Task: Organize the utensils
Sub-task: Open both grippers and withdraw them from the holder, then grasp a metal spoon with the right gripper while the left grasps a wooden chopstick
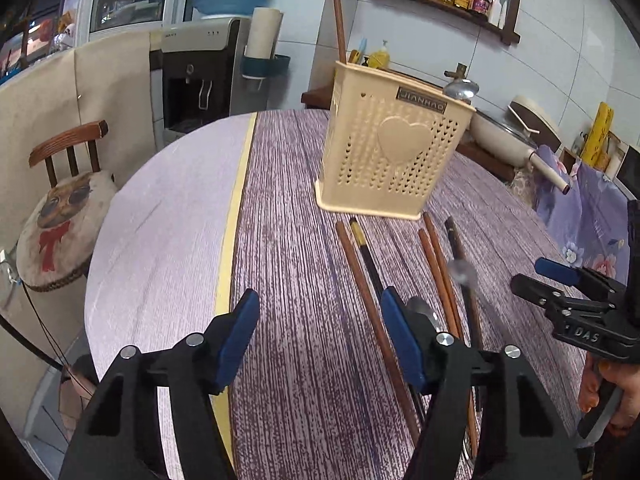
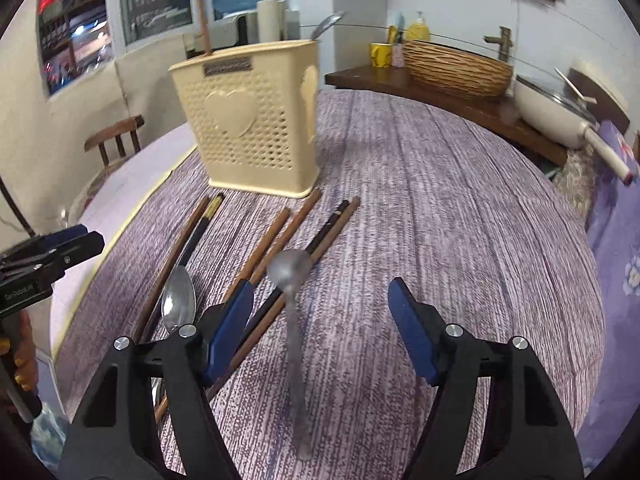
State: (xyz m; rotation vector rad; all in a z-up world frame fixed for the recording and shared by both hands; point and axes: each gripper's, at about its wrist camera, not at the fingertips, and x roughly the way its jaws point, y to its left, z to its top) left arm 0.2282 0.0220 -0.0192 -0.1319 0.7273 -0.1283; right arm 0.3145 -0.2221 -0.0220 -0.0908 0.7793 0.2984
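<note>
Lying near the table's [image 2: 460, 200] edge, chopsticks [image 2: 276, 236] crowd the holder [image 2: 248, 120].

Blurred spoon [image 2: 294, 320], perhaps airborne; chopsticks' [image 1: 384, 320] near ends hidden.

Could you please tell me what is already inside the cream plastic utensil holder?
From the cream perforated plastic utensil holder a brown wooden chopstick and a metal spoon stick out. Its walls hide anything shorter inside.

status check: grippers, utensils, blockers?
Left gripper open, empty. Right gripper open over blurred spoon. Chopsticks loose on table; holder upright. No blockers.
</note>
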